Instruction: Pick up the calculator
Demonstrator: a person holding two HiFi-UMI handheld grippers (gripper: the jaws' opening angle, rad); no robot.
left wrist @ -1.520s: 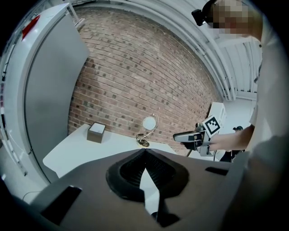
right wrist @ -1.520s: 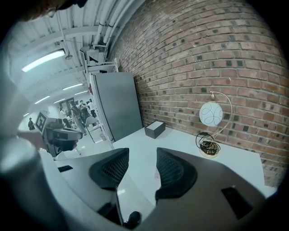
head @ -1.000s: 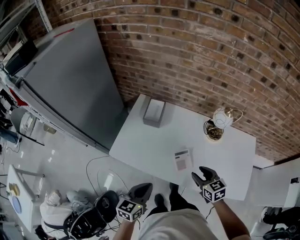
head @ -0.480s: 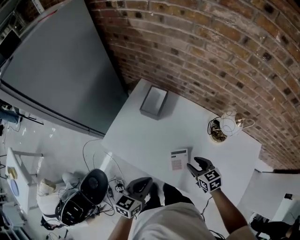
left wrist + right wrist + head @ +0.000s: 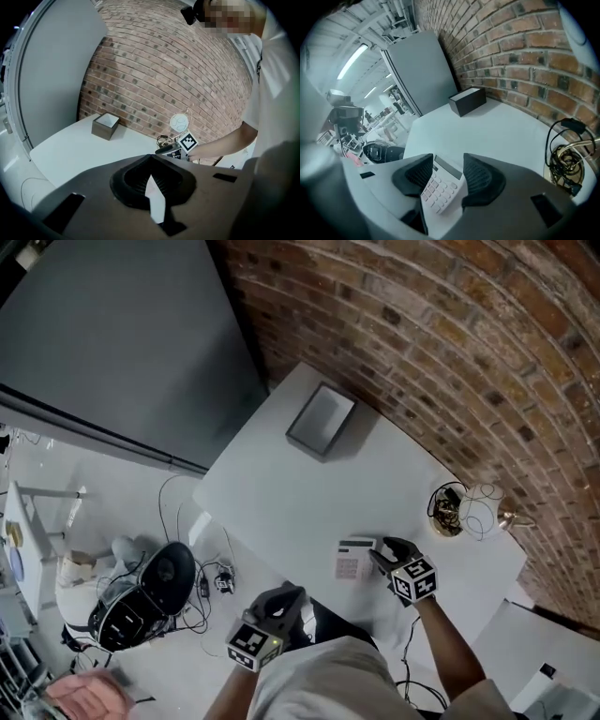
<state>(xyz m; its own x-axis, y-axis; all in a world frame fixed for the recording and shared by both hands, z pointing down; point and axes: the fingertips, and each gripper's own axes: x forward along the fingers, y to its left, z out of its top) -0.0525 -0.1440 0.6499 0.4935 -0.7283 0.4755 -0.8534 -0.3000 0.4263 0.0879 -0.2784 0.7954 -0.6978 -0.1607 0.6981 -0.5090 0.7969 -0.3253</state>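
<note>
A white calculator (image 5: 354, 559) lies flat near the front edge of the white table (image 5: 272, 484). My right gripper (image 5: 380, 554) is open and reaches it from the right. In the right gripper view its two dark jaws straddle the calculator (image 5: 440, 187), one on each long side, with the keys showing in the gap of the right gripper (image 5: 447, 164). My left gripper (image 5: 281, 601) hangs below the table's front edge, off the table. In the left gripper view its jaws meet, the left gripper (image 5: 152, 176) holds nothing, and the right gripper (image 5: 168, 149) shows beyond them.
A grey open box (image 5: 322, 421) stands at the table's far left. A coil of cables (image 5: 448, 512) and a white wire ball (image 5: 483, 502) sit at the far right by the brick wall. A large grey panel (image 5: 112, 324) leans left. A black helmet (image 5: 141, 596) and cables lie on the floor.
My right gripper has moved left and forward until its jaws straddle the calculator. The head view has swung, and the left gripper has stayed low, off the table.
</note>
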